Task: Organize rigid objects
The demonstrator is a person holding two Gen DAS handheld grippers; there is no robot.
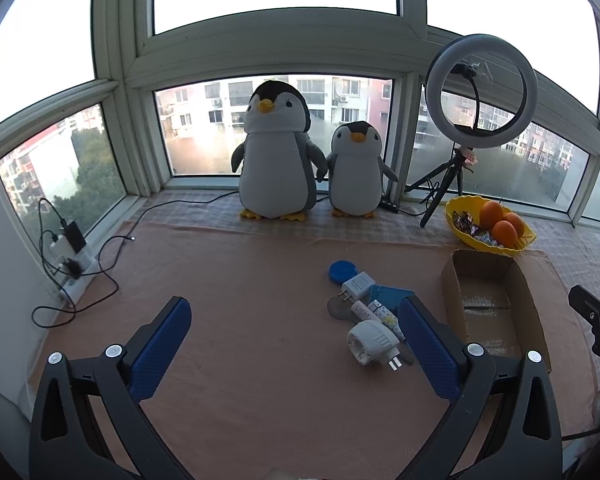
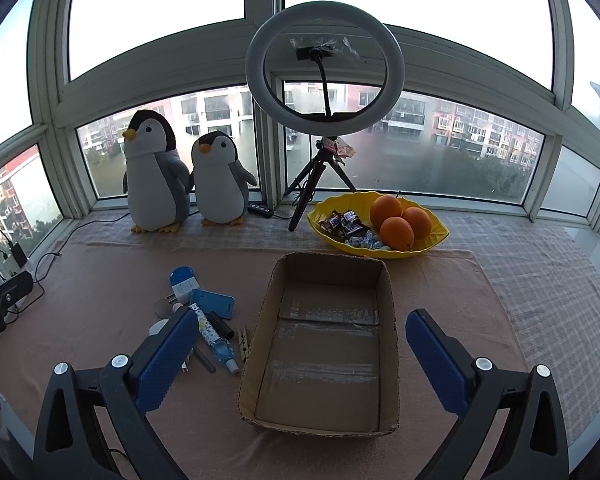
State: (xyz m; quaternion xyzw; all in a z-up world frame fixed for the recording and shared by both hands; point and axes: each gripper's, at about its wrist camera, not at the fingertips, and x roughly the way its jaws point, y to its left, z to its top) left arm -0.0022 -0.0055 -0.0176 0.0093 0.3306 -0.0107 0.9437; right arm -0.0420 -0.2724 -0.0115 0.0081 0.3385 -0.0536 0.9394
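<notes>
Pink cloth [image 2: 100, 360] covers a wide bay-window ledge, with a checked cloth [image 2: 547, 280] under it along the glass and off to the right. Window frames [image 1: 140, 60] curve round the whole nook; outside stand apartment blocks and trees under a white sky.

Left claw [image 1: 296, 340] hovers with its blue pads spread wide, nothing between them. Just ahead of its right pad lies the clutter: a white plug [image 1: 371, 342], a charger [image 1: 357, 286], a blue lid [image 1: 343, 271], a blue case [image 1: 389, 294] and a tube [image 1: 365, 313], all bunched together and touching. Beyond that pad, to the right, sits the cardboard box [image 1: 455, 276].

Right claw [image 2: 301, 340] is likewise parted and holds nothing. The box [image 2: 387, 300] lies straight ahead between its pads, open-topped, with only tape strips showing on its floor. The same clutter sits by the left pad, including a clothespin [image 2: 244, 345] right against the box wall.

Farther ahead, by the glass: two penguins [image 2: 156, 172] side by side, a ring light [image 2: 260, 80] on a tripod, and a yellow bowl [image 2: 435, 236] with three oranges [image 2: 397, 232] and wrapped sweets. Far left of the left claw, a power strip [image 1: 74, 268] with chargers and black cables rests by the wall.
</notes>
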